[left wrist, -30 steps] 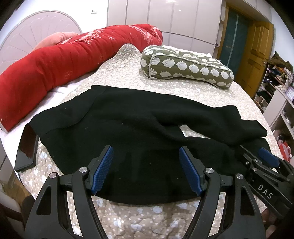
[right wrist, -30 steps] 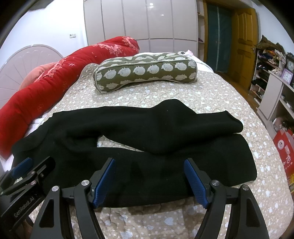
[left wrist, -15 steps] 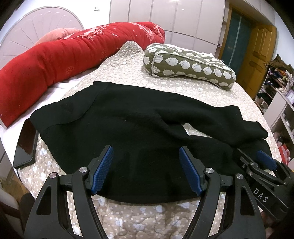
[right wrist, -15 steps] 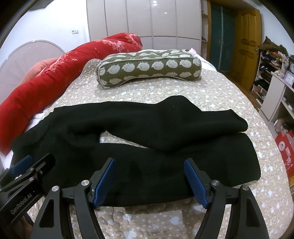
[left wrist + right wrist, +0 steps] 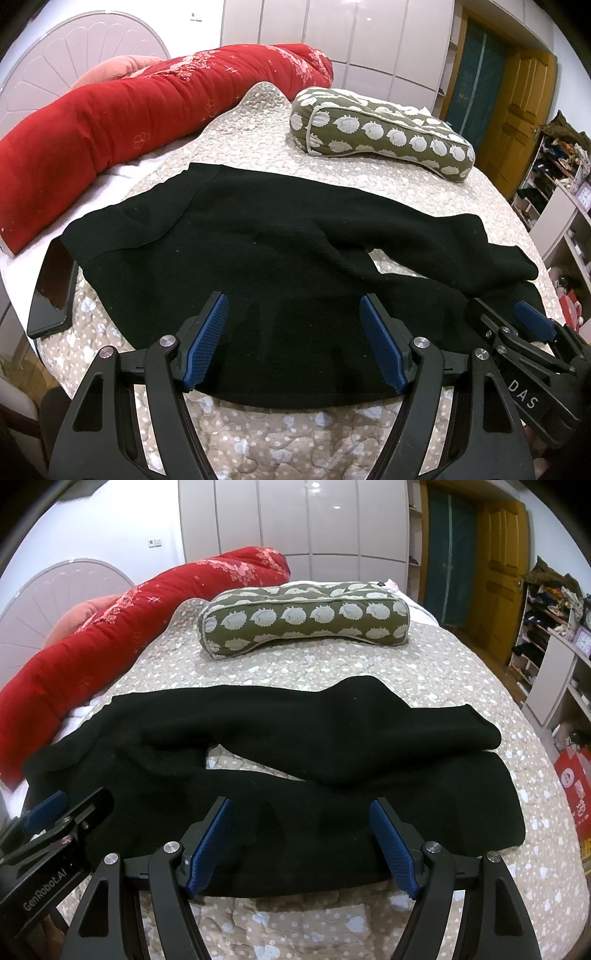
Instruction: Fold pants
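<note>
Pants (image 5: pixel 266 258) (black, one leg lying partly over the other) lie spread on the quilted bed (image 5: pixel 406 672). Left tongs (image 5: pixel 293 339) and right tongs (image 5: pixel 301 840) hover wide over the near edge, holding nothing.

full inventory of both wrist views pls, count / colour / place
pants: 1, black, spread flat across the near part of the bed, far leg lying partly over the near one
bedspread: 1, beige with pale spots, covers the bed
bolster pillow: 1, olive with white hedgehog print, beyond the pants
long quilt roll: 1, red with floral print, along the headboard side
phone: 1, black, near the bed edge, partly under the pants' waist end
wardrobe: 1, white, far wall
door: 1, yellow-brown wood, far right
shelves: white, cluttered, right wall
left gripper: black with blue pads, open, over the pants' near edge
right gripper: same build, open, over the near leg
</note>
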A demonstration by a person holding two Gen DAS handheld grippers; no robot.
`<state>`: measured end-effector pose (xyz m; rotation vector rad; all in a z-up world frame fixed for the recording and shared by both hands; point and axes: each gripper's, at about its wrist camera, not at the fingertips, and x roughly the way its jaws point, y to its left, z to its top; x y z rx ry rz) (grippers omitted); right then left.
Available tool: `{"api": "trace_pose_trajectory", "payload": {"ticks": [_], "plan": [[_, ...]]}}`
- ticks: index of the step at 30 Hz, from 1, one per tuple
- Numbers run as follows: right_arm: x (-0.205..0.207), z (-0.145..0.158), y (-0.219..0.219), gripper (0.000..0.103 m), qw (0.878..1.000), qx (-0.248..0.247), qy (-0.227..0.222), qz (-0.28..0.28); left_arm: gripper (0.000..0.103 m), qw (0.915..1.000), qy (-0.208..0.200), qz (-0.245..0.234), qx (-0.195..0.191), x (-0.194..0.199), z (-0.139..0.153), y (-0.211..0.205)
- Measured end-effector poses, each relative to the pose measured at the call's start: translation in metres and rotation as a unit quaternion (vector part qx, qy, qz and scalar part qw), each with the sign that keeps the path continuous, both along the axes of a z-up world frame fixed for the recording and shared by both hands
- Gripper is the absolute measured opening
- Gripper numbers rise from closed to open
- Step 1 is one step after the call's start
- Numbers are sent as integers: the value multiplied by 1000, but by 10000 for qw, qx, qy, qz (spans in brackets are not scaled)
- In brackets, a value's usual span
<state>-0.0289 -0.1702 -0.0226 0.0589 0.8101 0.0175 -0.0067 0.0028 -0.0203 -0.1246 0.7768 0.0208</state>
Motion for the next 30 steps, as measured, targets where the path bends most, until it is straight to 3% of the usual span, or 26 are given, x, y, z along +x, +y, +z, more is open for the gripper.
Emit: {"api": "trace_pose_trajectory", "payload": {"ticks": [2,7,13,30], "plan": [[0,1,0,75,9996,181,204,29,75,10000,0,1,-6,0,0,0],[0,-2,5,75,9997,-208,-112,58,75,10000,2,-3,-9,1,0,2],[2,-4,7,75,9988,-457,-151,54,75,10000,5,5,-15,0,0,2],[-1,-6,-13,75,9999,-114,-66,-25,75,9985,41,524,-160,-5,6,56]]}}
